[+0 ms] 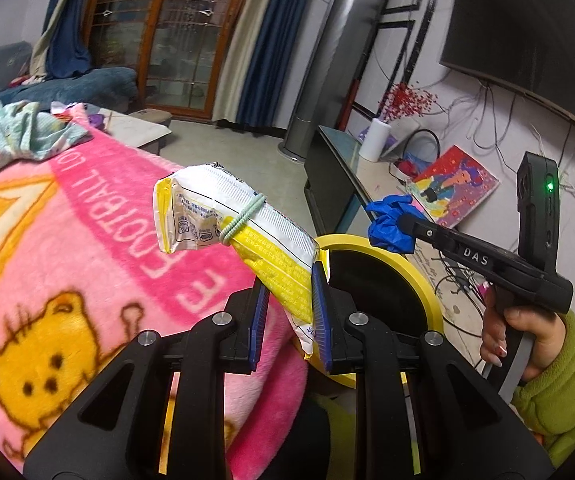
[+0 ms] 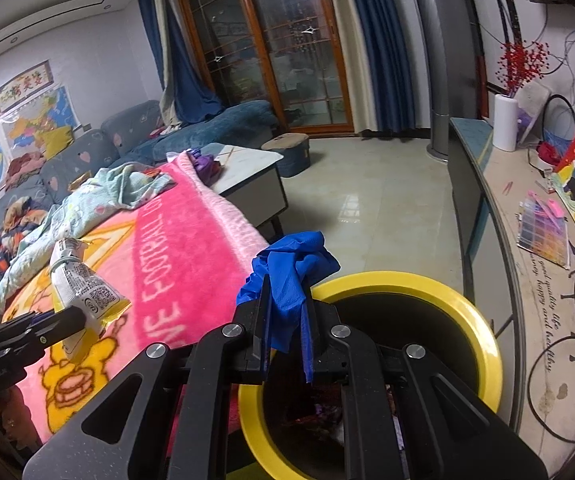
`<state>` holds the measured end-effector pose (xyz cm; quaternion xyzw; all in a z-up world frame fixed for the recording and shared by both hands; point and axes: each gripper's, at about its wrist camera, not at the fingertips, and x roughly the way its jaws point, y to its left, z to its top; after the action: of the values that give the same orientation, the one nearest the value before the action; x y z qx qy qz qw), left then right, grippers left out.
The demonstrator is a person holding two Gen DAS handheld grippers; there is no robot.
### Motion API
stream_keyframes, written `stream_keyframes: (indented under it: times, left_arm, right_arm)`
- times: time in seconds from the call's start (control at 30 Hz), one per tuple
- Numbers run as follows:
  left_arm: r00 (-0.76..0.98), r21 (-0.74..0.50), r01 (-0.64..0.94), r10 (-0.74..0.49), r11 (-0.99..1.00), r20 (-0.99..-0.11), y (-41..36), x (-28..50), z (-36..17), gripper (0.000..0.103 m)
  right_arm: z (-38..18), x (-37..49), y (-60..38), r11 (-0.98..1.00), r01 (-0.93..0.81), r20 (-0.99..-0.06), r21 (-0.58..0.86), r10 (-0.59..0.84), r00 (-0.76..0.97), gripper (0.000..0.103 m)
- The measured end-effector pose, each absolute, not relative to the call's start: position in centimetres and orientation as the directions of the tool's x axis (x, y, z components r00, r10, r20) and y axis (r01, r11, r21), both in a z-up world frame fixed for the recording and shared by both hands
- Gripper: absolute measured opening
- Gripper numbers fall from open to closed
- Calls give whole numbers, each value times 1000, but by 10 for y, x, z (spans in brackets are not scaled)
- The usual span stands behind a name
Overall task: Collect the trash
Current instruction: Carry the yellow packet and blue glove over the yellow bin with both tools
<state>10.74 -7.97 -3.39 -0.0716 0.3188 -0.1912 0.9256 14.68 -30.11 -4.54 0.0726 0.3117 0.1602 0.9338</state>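
Observation:
My left gripper (image 1: 291, 296) is shut on a yellow and white snack bag (image 1: 239, 224) bound with a green hair tie, held above the pink blanket beside the bin. The bag also shows in the right wrist view (image 2: 83, 292). My right gripper (image 2: 285, 312) is shut on a crumpled blue glove (image 2: 291, 268), held over the near rim of the yellow-rimmed trash bin (image 2: 483, 344). In the left wrist view the right gripper (image 1: 401, 226) holds the glove (image 1: 391, 220) above the bin (image 1: 427, 288).
A pink cartoon blanket (image 2: 191, 252) covers the table on the left, with a pale patterned cloth (image 2: 99, 196) on it. A low TV cabinet (image 2: 499, 240) with a white vase, a painting and cables runs along the right. Tiled floor (image 2: 367, 184) lies beyond.

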Motion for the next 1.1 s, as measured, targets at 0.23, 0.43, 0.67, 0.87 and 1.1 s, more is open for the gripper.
stream_keyframes:
  times: [0.23,0.43,0.67,0.87,1.1]
  left_arm:
    - [702,-227,368,-429,902,-568,-107,111,-35,15]
    - [677,-197,423,-452,885,-581,-138,114,-39,15]
    - [640,-170,480,-476,860,-603,-169,120,-53,15]
    - [612,-153,522,-493,839,-618,-188,123,-62,15]
    - [586,-148,543,-500,826,-638,-199,131,-71,15]
  right_arm:
    - [-51,142,-329,948,-197,-560,249,306,770,12]
    - [-59,141,-354,952,-135,-570,273,273,775,12]
    - [-68,140,-382,950,-69,-584,305,244,774,12]
    - [-79,138,-400,946,-18,-605,323,222,764,12]
    - [-84,139,-406,947,4,-612,321,204,764,12]
